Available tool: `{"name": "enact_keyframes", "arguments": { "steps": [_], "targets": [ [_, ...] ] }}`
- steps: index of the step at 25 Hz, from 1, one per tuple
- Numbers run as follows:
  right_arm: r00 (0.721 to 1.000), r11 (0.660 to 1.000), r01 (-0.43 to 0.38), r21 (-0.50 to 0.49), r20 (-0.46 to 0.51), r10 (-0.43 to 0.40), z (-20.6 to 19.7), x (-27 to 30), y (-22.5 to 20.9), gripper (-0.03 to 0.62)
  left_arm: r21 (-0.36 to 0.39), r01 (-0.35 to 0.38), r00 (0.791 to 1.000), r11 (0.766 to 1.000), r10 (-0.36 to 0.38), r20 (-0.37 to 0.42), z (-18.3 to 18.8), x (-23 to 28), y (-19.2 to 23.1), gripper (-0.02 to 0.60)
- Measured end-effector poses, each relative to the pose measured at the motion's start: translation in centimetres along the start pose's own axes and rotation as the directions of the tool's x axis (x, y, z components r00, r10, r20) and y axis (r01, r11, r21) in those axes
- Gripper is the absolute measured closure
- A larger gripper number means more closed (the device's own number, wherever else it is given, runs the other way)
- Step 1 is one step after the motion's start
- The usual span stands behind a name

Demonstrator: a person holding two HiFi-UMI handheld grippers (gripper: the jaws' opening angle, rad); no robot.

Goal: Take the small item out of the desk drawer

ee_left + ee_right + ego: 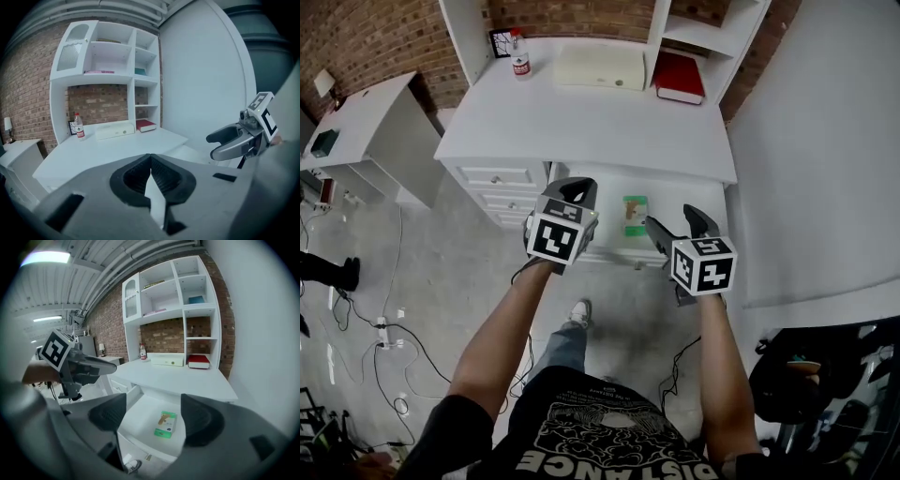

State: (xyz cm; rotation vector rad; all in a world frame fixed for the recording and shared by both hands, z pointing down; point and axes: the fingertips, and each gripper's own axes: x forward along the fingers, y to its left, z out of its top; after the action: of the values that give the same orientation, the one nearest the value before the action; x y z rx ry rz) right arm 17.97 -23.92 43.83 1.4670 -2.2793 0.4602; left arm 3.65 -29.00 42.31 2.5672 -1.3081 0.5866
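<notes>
The desk drawer [675, 192] stands pulled out below the white desk top [600, 122]. In it lies the small item, a green and white box [635, 212], flat on the drawer floor [140, 413] and seen again in the right gripper view [166, 423]. My right gripper [673, 223] hovers over the drawer's front right, open, with the box ahead of its jaws [150, 413] and not touched. My left gripper [572, 192] is over the drawer's left edge, shut with nothing in it [150, 161]. Each gripper shows in the other's view: right gripper [229, 143], left gripper [89, 366].
On the desk top at the back stand a bottle [519, 58], a flat white box [592, 67] and a red book [679, 77] under white shelves. A stack of shut drawers [499, 178] is at the left. A white side table [366, 117] and floor cables [389, 328] lie further left.
</notes>
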Motion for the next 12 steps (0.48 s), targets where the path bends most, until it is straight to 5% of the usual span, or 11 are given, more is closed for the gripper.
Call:
{"name": "enact_keyframes", "arguments": {
  "steps": [12],
  "targets": [
    [0.973, 0.999, -0.013, 0.038, -0.231, 0.021, -2.7, 10.7, -2.3, 0.201, -0.062, 0.069, 0.995, 0.996, -0.073, -0.073, -3.5, 8.3, 5.9, 0.577]
  ]
}}
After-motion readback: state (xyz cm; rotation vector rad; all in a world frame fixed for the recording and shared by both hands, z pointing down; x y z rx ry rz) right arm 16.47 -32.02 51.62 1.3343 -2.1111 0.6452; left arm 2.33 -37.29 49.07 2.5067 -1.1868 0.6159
